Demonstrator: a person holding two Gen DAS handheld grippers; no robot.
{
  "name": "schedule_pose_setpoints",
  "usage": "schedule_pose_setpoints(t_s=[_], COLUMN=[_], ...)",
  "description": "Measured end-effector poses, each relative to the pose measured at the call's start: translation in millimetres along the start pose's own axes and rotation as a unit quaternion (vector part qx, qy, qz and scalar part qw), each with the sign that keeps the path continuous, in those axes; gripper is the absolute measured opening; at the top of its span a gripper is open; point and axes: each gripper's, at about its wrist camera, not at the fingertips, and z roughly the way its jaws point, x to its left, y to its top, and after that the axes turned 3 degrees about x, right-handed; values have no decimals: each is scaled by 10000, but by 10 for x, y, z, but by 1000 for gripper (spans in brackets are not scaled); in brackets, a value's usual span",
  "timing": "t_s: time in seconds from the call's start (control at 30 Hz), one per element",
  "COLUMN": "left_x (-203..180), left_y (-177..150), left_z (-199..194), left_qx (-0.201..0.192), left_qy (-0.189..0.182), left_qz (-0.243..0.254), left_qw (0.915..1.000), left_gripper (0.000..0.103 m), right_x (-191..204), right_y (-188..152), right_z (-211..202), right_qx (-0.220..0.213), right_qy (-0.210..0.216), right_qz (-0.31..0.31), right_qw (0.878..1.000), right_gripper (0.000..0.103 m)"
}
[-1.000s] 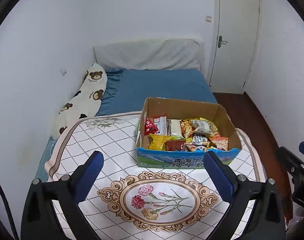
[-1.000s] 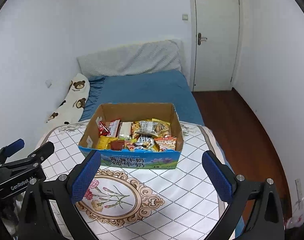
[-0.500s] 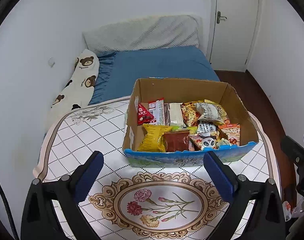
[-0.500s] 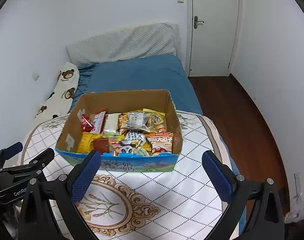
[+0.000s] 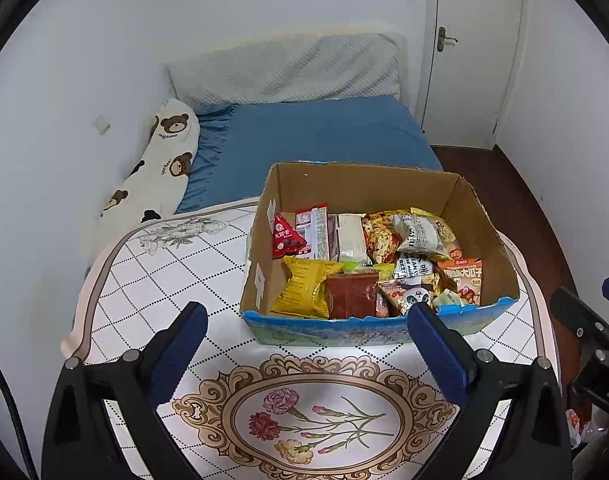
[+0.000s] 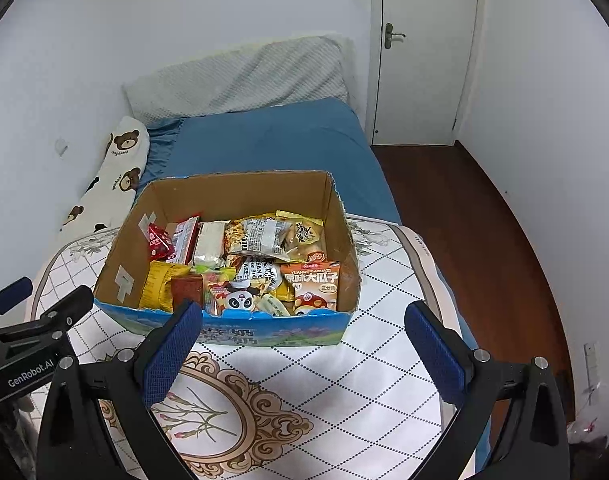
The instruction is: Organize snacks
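Bedroom, patterned cloth (image 5: 176, 280) under cardboard box (image 5: 368, 188); snack packets (image 6: 312, 280) light, crinkly, pinch edge seams. Both grippers' fingers apart, empty: left gripper (image 5: 304, 344), right gripper (image 6: 302, 344).

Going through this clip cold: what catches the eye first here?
The open cardboard box crammed with bright snack packets, sitting on the checked floral cloth at the foot of a blue bed. Both grippers, left and right, hang open and empty just short of it.
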Motion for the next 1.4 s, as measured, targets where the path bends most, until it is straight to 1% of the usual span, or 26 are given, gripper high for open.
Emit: schedule_pose_setpoints(t_s=[0.27, 0.83, 1.4], left_x=[-15, -48, -22], left_y=[4, -8, 13], left_z=[-50, -121, -201], left_qx=[-33, -143, -241], left_qy=[-47, -22, -36], left_qz=[20, 81, 43], left_qw=[10000, 9999, 9997], left_gripper=[102, 102, 102], right_x=[1, 34, 27], right_y=[-9, -22, -21], right_z=[-35, -153, -229], right_qx=[-34, -69, -163], right_qy=[9, 46, 39], right_qz=[-13, -74, -127], right_qw=[10000, 9999, 9998], right_gripper=[103, 103, 103])
